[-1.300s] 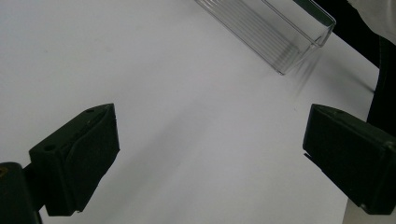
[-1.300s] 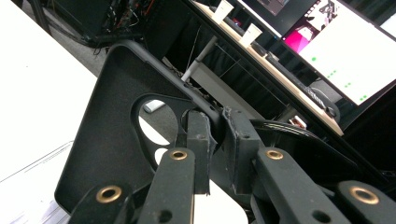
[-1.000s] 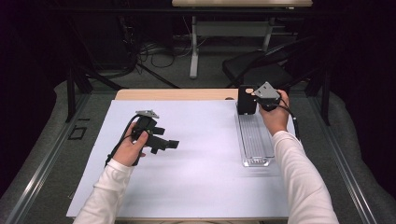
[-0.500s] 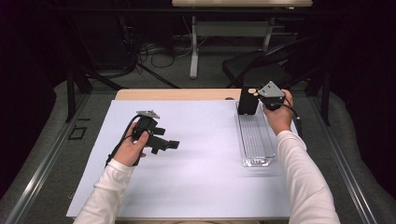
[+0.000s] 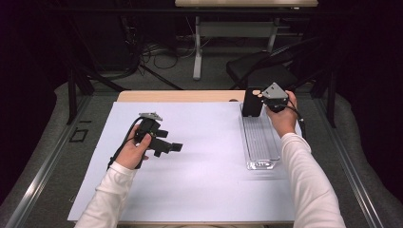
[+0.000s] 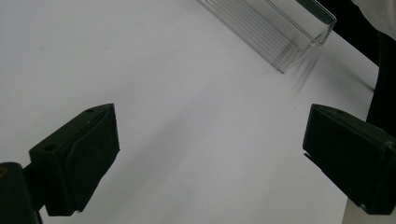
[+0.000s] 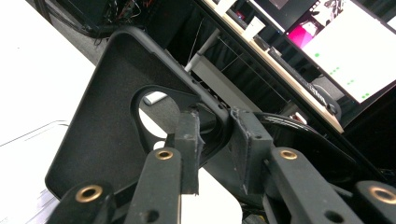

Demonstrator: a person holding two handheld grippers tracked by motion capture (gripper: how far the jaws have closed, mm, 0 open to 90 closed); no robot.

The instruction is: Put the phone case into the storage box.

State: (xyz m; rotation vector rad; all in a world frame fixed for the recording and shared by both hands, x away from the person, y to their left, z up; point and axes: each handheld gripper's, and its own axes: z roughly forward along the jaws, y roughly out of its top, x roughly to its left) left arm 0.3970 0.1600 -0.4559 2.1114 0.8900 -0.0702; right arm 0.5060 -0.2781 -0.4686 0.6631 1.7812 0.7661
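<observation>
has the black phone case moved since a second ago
No. The black phone case stands at the far end of the clear tray as before; the right hand-held gripper has just been opening its jaws around its edge.

I see a matte black plastic phone case (image 5: 251, 101), a clear ribbed plastic tray (image 5: 259, 141), and a plain white table sheet (image 5: 204, 185).

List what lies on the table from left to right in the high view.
Left tool in the person's left hand → bare white sheet → black phone case standing at the far end of the clear tray → right tool at the case's edge.
</observation>
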